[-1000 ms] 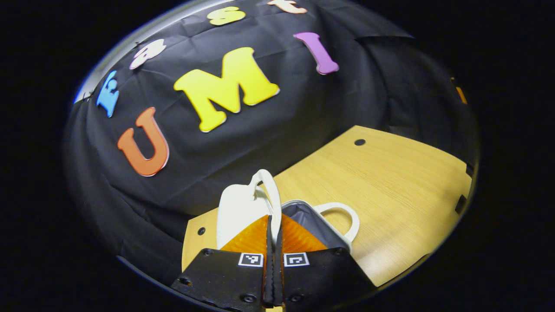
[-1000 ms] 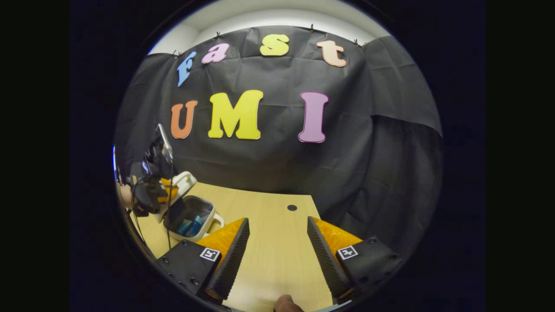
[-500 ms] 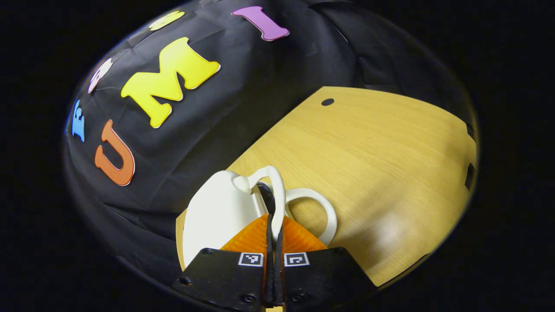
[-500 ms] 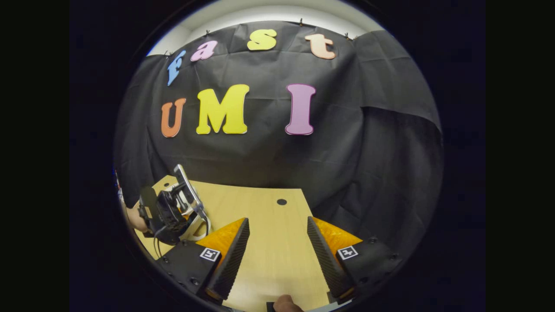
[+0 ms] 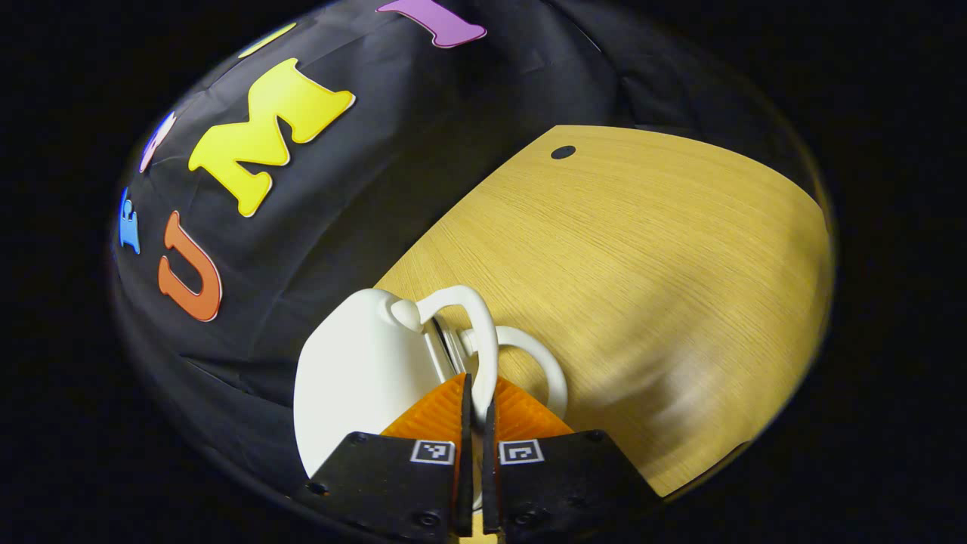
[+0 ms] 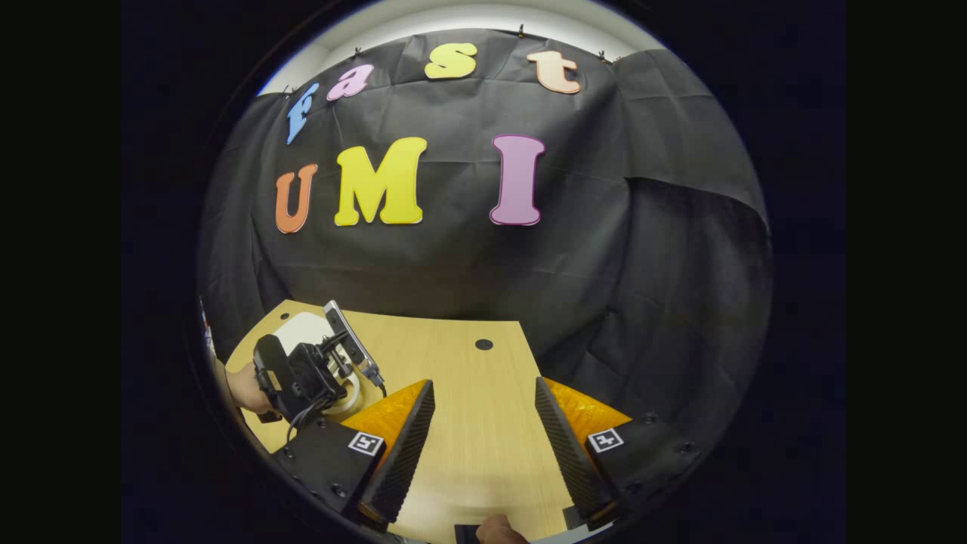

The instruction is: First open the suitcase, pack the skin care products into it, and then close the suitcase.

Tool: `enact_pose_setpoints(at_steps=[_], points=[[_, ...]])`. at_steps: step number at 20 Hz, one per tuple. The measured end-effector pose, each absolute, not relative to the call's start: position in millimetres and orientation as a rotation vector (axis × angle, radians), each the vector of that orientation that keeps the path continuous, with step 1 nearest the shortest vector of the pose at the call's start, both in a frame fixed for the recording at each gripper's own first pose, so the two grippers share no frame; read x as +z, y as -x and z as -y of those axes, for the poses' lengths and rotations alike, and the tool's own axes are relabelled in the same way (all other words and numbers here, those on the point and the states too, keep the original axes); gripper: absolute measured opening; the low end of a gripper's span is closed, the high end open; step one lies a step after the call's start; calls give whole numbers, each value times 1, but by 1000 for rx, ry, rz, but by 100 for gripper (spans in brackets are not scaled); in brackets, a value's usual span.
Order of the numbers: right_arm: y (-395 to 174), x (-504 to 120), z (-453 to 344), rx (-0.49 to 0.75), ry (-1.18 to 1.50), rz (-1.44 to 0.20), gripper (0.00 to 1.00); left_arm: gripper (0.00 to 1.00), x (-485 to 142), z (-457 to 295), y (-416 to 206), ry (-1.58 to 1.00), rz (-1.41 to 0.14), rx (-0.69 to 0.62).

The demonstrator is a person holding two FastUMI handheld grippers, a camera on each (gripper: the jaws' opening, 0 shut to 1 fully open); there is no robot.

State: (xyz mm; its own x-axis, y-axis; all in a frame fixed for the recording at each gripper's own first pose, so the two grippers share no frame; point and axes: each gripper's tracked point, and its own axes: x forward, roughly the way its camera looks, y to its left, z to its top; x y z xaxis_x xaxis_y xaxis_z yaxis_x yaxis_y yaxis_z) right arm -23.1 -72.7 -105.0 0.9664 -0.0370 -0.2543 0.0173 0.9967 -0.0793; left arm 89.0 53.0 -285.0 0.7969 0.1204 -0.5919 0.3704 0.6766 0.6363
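Here, my left gripper (image 5: pixel 476 393) pinches the upper handle (image 5: pixel 472 321) of the white suitcase (image 5: pixel 355 378), both fingers pressed on the loop; the lid lies nearly down on the base, the two handles almost meeting, near the wooden table's (image 5: pixel 665 287) back-left corner by the black cloth. My right gripper (image 6: pixel 483 423) hangs spread wide above bare tabletop, well apart from the case (image 6: pixel 302 332).

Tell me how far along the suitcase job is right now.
Nearly finished. The white suitcase lies on the table with its lid down on the base and both handles side by side, contents hidden. In hand: the left gripper pinches the lid handle. Left: let go. The right gripper hangs open over bare table.
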Motion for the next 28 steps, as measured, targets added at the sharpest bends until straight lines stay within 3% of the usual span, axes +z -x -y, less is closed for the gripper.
enact_pose_setpoints(at_steps=[2, 4, 8, 9, 18, 22, 28], points=[[21, -103, 71, -21, 82, -255, 79, 16, -285, -52, -89, -768, -671, -157], [19, -97, 68, -12, 89, -242, 79, 35, -277, -52, -91, -649, -675, -147], [11, -91, 58, 8, 110, -221, 79, 89, -230, -53, -91, -531, -571, -69], [8, -91, 53, 14, 114, -218, 77, 93, -210, -56, -90, -495, -521, -53], [-35, -52, -16, 74, 119, -121, 79, 94, -36, -104, -41, -247, -131, 10], [-40, -37, -66, 121, 104, -95, 78, 95, -6, -131, -33, -110, -82, 19], [-26, -36, -114, 153, 137, -84, 77, 95, 0, -166, -25, -109, -37, 34]])
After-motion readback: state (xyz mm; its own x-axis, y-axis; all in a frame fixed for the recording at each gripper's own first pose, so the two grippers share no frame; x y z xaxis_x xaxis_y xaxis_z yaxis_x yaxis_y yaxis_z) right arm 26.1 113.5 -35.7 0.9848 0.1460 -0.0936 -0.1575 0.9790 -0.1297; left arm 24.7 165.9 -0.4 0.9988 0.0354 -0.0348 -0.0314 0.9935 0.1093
